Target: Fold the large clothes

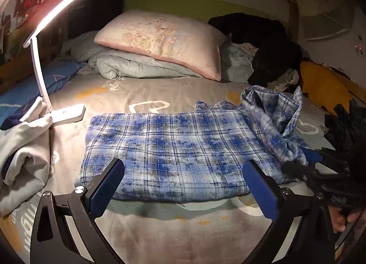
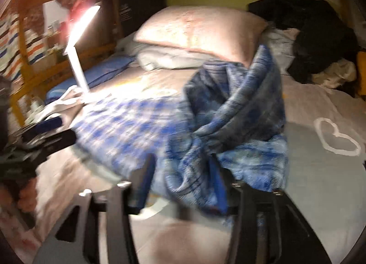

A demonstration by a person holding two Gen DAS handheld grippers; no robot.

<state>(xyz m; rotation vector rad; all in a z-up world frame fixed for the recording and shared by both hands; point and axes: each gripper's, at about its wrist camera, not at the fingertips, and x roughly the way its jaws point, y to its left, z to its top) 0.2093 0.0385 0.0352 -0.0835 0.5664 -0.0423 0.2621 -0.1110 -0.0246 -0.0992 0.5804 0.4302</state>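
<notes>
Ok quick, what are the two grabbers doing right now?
Left gripper: open, holding nothing, above the plaid shirt.
Right gripper: blurred; shirt fabric hangs between its fingers, grip cannot be told.

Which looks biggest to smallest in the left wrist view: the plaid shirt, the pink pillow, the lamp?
1. Plaid shirt, though it lies nearest the camera, which flatters it.
2. Pink pillow, farther back, so its true size is unsure.
3. Lamp, tall but thin, covering the least area.

Right tool (image 2: 183, 172) holds bunched plaid shirt (image 2: 231, 112) raised above bed (image 2: 320, 183); lamp (image 2: 80, 42) lit; view blurred.
</notes>
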